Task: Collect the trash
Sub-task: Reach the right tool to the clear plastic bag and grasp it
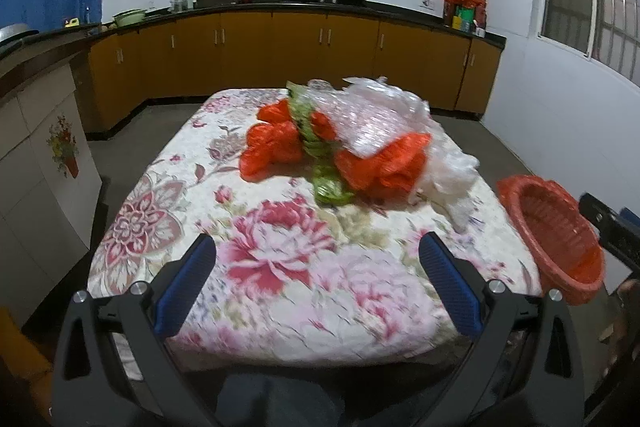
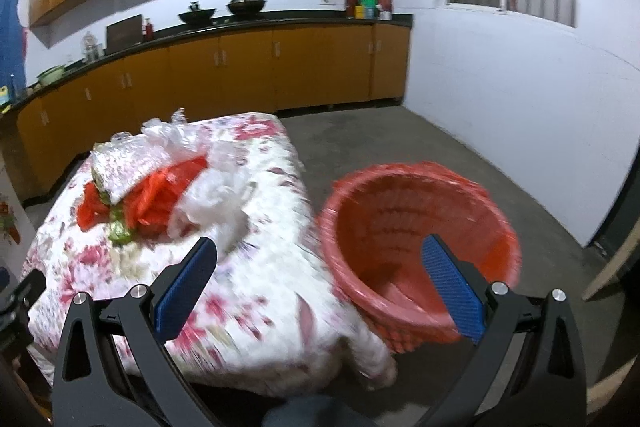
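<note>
A heap of trash lies on the far half of the floral-cloth table (image 1: 280, 267): red plastic bags (image 1: 274, 143), green wrappers (image 1: 330, 185), bubble wrap (image 1: 372, 119) and a clear white bag (image 1: 448, 171). The heap also shows in the right wrist view (image 2: 160, 187). A red mesh waste basket (image 2: 416, 227) stands beside the table's right edge, seen too in the left wrist view (image 1: 556, 231). My left gripper (image 1: 316, 247) is open and empty over the near table. My right gripper (image 2: 320, 251) is open and empty, straddling the table edge and the basket rim.
Brown kitchen cabinets with a black counter (image 1: 280, 7) run along the back wall, with woks and jars on it. A white cupboard (image 1: 44, 155) stands left of the table. Grey concrete floor (image 2: 400, 139) lies to the right, bounded by a white wall.
</note>
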A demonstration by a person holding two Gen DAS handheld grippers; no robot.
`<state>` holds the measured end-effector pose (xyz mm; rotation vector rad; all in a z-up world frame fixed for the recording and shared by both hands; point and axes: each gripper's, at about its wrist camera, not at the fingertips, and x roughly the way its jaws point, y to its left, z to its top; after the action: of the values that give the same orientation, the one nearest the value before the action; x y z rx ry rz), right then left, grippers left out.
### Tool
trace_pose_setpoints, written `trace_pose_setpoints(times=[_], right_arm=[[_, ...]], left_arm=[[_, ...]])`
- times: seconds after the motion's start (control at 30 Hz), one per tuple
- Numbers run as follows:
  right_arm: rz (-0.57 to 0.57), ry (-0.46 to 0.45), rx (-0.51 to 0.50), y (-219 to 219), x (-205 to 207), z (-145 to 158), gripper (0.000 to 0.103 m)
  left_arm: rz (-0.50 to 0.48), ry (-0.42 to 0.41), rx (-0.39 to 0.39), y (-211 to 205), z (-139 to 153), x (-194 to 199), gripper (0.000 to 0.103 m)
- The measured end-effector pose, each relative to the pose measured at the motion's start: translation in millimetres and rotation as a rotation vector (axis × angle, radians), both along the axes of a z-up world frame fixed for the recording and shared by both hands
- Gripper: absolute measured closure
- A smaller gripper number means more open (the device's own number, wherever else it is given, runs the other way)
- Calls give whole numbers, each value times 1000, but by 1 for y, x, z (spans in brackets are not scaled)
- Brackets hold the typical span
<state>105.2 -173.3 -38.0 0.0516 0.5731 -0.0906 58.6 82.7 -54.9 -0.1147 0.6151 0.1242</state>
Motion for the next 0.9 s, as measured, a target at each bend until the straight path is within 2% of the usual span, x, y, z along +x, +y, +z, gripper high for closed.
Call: trace_pose_setpoints(times=[0.13, 0.2, 0.33, 0.6, 0.67, 0.73, 0.83, 0.9], right_arm=[[78, 43, 33, 20, 42, -10, 20], [103, 64, 43, 29, 61, -18, 25], [131, 99, 53, 47, 98, -32, 27], [143, 187, 82, 55, 141, -58, 29], [170, 226, 100, 55, 147, -67, 40], [196, 255, 107, 58, 150, -75, 65], [219, 235, 131, 56, 143, -76, 81], [228, 219, 145, 54, 136, -71, 84]], left_arm=[[27, -9, -3, 12, -3, 13, 4], [42, -10, 3, 18, -5, 21, 4], [56, 3, 6, 26, -12, 33, 4], [50, 29, 3, 31, -23, 53, 4], [47, 32, 4, 31, -25, 57, 4], [43, 34, 3, 31, -26, 59, 4], [40, 33, -2, 30, -26, 62, 4], [38, 29, -8, 30, -25, 63, 4]])
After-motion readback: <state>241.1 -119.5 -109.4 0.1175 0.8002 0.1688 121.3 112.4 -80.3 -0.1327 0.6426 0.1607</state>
